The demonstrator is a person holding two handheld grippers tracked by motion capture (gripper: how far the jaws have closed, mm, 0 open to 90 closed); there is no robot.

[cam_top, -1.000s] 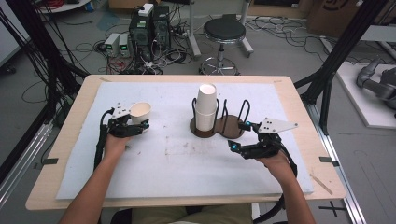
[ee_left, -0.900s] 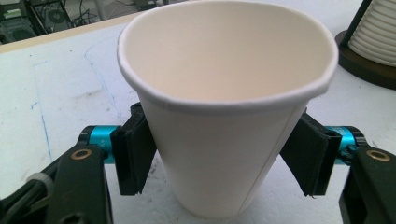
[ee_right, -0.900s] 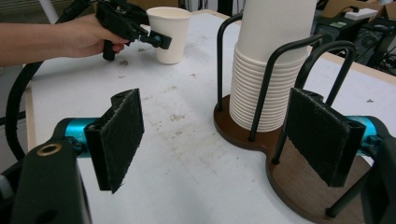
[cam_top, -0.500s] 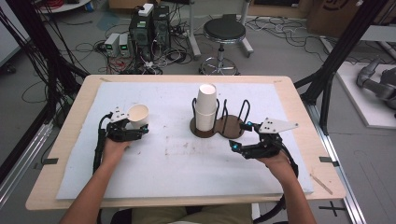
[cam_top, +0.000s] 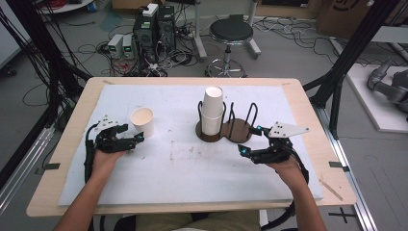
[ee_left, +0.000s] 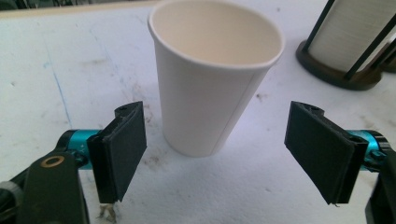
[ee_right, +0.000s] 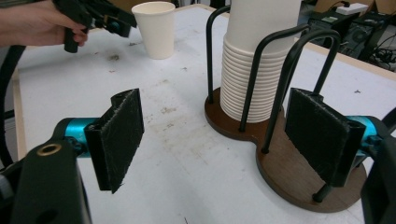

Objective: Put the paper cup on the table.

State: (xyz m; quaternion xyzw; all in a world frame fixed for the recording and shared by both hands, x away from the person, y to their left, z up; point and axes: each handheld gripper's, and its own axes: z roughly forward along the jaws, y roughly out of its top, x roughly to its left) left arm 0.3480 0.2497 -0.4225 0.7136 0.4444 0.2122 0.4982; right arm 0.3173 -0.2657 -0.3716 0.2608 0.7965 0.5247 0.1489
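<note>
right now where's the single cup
In the high view the cup stands upright at the table's left, just ahead of the open left gripper and left of the cup rack.

1. The paper cup point(cam_top: 143, 122) is plain white with a rolled rim, and empty.
2. It stands upright, mouth up, on the white worktop point(cam_top: 192, 163), left of centre in the high view.
3. In the left gripper view the paper cup point(ee_left: 212, 74) stands in the upper middle, free of contact.
</note>
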